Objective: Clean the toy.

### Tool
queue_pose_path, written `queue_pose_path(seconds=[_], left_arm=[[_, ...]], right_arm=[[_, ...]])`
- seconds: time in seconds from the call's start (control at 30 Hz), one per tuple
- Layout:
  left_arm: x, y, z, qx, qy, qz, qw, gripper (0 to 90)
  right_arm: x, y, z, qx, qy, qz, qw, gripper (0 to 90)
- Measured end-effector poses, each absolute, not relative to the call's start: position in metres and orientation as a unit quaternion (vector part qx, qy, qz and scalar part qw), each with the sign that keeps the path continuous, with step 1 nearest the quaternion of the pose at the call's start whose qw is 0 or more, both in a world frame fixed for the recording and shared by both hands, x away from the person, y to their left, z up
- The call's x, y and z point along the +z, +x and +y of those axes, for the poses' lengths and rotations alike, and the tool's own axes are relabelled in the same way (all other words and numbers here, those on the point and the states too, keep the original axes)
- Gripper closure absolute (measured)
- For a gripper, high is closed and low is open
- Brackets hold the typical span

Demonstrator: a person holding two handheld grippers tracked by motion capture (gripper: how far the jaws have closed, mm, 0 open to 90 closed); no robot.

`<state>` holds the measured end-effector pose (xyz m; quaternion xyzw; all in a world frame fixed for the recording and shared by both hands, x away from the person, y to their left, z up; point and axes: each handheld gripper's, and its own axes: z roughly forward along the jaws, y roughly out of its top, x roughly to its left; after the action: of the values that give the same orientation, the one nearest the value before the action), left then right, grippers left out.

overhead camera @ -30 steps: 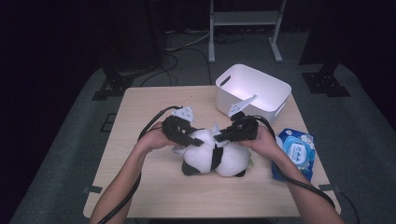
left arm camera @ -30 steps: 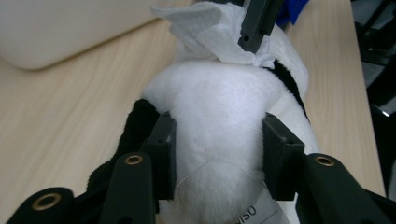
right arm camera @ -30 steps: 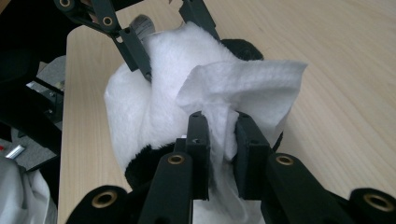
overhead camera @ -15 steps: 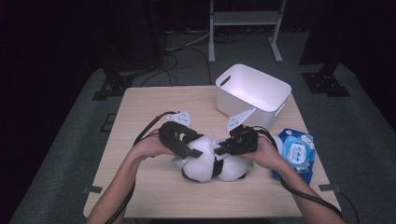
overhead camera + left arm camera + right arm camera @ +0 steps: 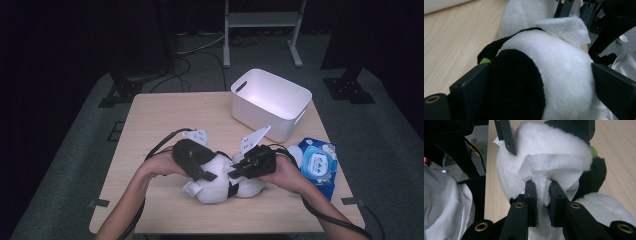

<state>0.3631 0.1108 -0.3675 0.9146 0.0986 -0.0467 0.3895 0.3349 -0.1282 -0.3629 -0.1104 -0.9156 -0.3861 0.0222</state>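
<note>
So at this point I had the panda [image 5: 220, 182] lying on its side at the near middle of the table [image 5: 150, 120], long axis running roughly left to right, a bit slanted. Couldn't tell which end was the head from the high view, too much gripper over it.

My left gripper [image 5: 210, 176] sat over the left half of the toy. In the left gripper view its jaws had just been opening and stood wide, the panda's round black-and-white body [image 5: 544, 75] sitting between them but not squeezed. So that one was let go, basically.

My right gripper [image 5: 234, 173] came in from the right side, jaws clamped tight on a white wipe [image 5: 549, 167]. In the right gripper view the wipe bunched up between the pads and spread out flat against the panda's white fur [image 5: 544, 137], touching it.

Other stuff: white bin [image 5: 270, 102] at the far right of the table, and a blue wipe pack [image 5: 316, 165] at the right edge, just beside my right hand [image 5: 290, 172].
</note>
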Motion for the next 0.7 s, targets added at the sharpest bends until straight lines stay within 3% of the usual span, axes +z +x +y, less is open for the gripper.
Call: queue_pose_path(seconds=[0.7], left_arm=[[-0.384, 0.335, 0.127, -0.02, 0.891, 0.061, 0.449, 8.8]], right_arm=[[-0.335, 0.328, -0.084, -0.398, -0.055, -0.915, 0.021, 78.5]])
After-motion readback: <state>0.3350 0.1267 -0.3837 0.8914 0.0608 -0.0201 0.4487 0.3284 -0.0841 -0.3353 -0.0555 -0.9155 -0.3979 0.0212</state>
